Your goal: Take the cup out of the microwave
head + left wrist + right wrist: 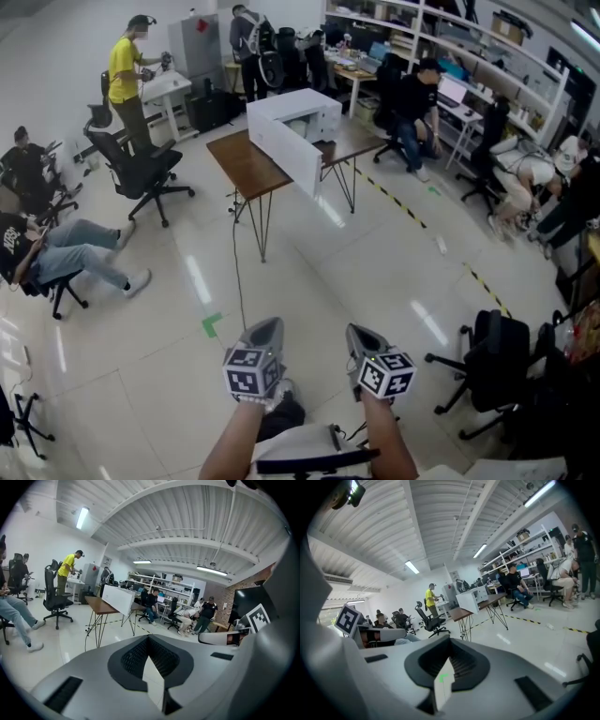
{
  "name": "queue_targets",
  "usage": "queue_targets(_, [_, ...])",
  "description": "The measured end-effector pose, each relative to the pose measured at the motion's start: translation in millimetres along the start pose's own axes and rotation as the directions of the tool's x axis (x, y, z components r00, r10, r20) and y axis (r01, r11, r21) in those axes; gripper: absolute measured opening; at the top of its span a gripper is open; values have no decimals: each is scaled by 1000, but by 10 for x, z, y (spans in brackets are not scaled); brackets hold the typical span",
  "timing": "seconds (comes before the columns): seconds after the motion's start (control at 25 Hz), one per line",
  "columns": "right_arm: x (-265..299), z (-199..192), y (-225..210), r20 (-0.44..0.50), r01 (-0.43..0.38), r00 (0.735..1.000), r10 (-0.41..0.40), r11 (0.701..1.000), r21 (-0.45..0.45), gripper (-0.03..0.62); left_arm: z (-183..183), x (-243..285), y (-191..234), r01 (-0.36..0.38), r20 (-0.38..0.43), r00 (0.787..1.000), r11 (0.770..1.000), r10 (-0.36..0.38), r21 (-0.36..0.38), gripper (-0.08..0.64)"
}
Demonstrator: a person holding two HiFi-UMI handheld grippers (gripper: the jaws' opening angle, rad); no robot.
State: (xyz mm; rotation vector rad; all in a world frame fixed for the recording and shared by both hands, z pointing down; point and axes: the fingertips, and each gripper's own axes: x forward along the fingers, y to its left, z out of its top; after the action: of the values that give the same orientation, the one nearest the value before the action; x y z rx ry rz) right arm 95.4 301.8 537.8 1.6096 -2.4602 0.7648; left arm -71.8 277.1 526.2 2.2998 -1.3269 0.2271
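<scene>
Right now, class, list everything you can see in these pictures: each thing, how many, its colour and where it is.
white box-shaped microwave: one, white, on the table
brown wooden table with black wire legs: one, mid-floor
black office chairs: several, around the room
green tape mark: one, on the floor ahead of the grippers
people: several, near the walls
left gripper: one, grey, shut, empty
right gripper: one, grey, shut, empty
</scene>
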Motion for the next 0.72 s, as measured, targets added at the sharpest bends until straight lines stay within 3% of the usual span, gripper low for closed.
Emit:
queue_targets(0.28, [719, 353, -100, -7, -15, 1000, 15, 1000, -13, 11, 363, 517, 430, -11, 1, 1000, 1000, 11, -10, -3])
queue_targets(0.72, [1282, 782, -264, 2, -11, 1000, 11, 1000, -23, 11, 838, 1076, 714, -2, 9, 1000, 1000, 2, 4, -3])
